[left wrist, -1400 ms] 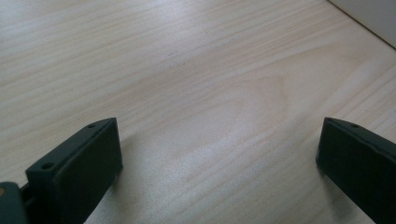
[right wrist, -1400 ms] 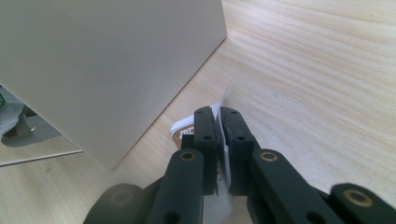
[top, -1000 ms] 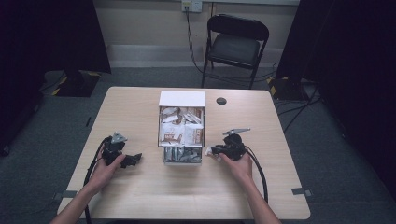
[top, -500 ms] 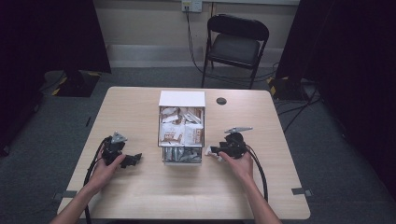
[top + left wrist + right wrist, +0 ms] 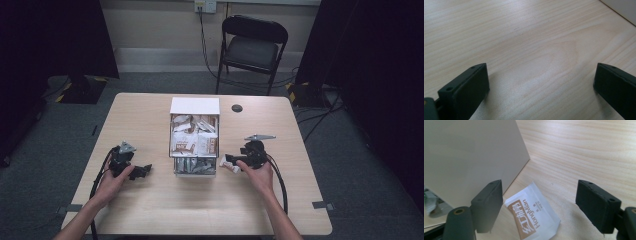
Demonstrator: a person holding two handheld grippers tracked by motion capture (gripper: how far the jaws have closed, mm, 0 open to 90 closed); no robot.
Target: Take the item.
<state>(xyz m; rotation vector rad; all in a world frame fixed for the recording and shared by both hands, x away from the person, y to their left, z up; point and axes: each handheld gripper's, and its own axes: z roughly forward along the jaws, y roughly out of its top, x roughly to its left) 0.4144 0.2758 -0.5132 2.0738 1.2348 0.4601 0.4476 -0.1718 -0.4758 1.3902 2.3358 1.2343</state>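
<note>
The right gripper (image 5: 539,205) stands wide open and empty, a white sachet (image 5: 532,216) flat on the table (image 5: 584,150) between its jaws, just beside the box (image 5: 471,157). Its long axis runs slantwise across the gap. The left gripper (image 5: 540,87), likewise open and empty, is well apart from it.

Bare worktop (image 5: 529,50) is lying open ahead of the left tool (image 5: 540,82). The box wall (image 5: 471,155) is blocking the right tool (image 5: 539,202) on one side, a sachet (image 5: 532,216) lying between its spread jaws.

Sachet (image 5: 532,213) partly hidden behind a finger.
</note>
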